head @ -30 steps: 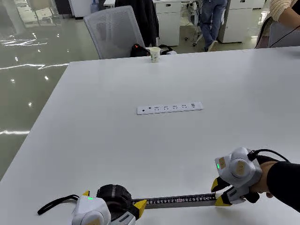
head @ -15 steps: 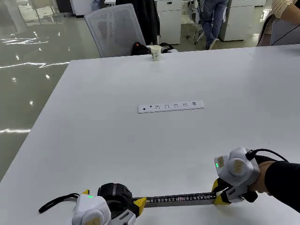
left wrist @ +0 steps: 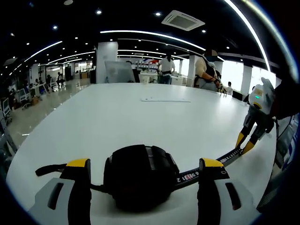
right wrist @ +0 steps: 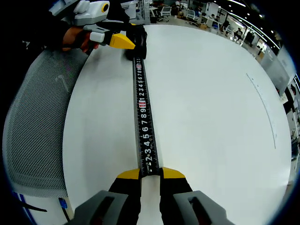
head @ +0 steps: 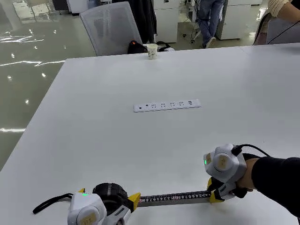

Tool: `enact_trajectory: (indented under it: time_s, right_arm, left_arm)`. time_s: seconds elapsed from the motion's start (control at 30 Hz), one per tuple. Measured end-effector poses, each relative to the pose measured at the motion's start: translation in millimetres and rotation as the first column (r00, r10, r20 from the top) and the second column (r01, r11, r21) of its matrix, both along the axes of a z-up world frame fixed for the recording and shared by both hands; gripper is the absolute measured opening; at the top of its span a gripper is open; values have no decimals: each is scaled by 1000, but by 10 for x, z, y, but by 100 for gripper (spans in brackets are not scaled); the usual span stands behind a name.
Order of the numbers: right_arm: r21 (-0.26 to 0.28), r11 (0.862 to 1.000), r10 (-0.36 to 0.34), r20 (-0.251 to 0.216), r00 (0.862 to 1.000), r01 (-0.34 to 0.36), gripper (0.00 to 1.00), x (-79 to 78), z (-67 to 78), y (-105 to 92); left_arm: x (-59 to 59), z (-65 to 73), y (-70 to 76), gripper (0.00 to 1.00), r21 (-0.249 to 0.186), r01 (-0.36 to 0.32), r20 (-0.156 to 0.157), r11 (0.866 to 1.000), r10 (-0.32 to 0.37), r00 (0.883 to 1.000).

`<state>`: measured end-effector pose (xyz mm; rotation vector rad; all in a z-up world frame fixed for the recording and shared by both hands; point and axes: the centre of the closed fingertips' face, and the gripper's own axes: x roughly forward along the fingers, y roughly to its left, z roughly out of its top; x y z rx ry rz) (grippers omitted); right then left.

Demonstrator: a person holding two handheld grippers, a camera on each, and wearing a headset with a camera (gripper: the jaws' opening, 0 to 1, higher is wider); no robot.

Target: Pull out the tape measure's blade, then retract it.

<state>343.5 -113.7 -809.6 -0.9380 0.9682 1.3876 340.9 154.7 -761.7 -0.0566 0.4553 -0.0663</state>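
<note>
Fingers point(right wrist: 174, 173) of the right gripper point(right wrist: 151, 174) clamp the black numbered blade point(right wrist: 142, 108); the left gripper point(left wrist: 145, 163) clamps the case point(left wrist: 140, 176). The table point(head: 154, 150) lies open toward 12 o'clock.

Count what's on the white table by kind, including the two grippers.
tape measure: 1
power strip: 1
paper cup: 1
grippers: 2, the left gripper and the right gripper
Total: 5

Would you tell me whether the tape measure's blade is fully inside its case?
No, the blade runs out along the table from the case to the right gripper, whose jaws are closed on its end.
</note>
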Motion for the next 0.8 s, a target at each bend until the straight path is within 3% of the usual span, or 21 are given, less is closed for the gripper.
enact_trajectory:
  time_s: [0.23,0.37,0.4,0.5,0.57,0.67,0.73,0.8]
  right_arm:
    - [-29,999,-39,31,999,39,12,0,-1,15]
    - [-52,997,-51,23,998,53,11,26,-10,5]
    - [-50,998,-28,20,999,29,11,19,-8,3]
    - [-47,999,-16,24,1000,17,11,25,-13,-1]
    - [-47,998,-43,23,999,45,10,26,-10,1]
    - [-46,995,-85,16,996,86,10,35,-8,1]
    - [-46,991,-127,-2,992,127,10,40,-7,3]
    - [-58,993,-102,6,995,102,10,37,-5,10]
  left_arm:
    - [25,-9,-29,82,-18,-6,-9,1000,6,1000]
    - [38,-28,12,79,11,-21,-31,1000,22,999]
    - [40,-33,32,79,24,-25,-37,999,25,999]
    - [38,-35,42,77,17,-27,-40,999,28,999]
    - [37,-41,51,76,15,-29,-44,999,30,999]
    - [6,-94,35,67,-10,-29,-86,1000,28,996]
    - [20,-73,54,65,-11,-31,-83,999,30,996]
    - [19,-71,54,63,-8,-33,-95,999,32,995]
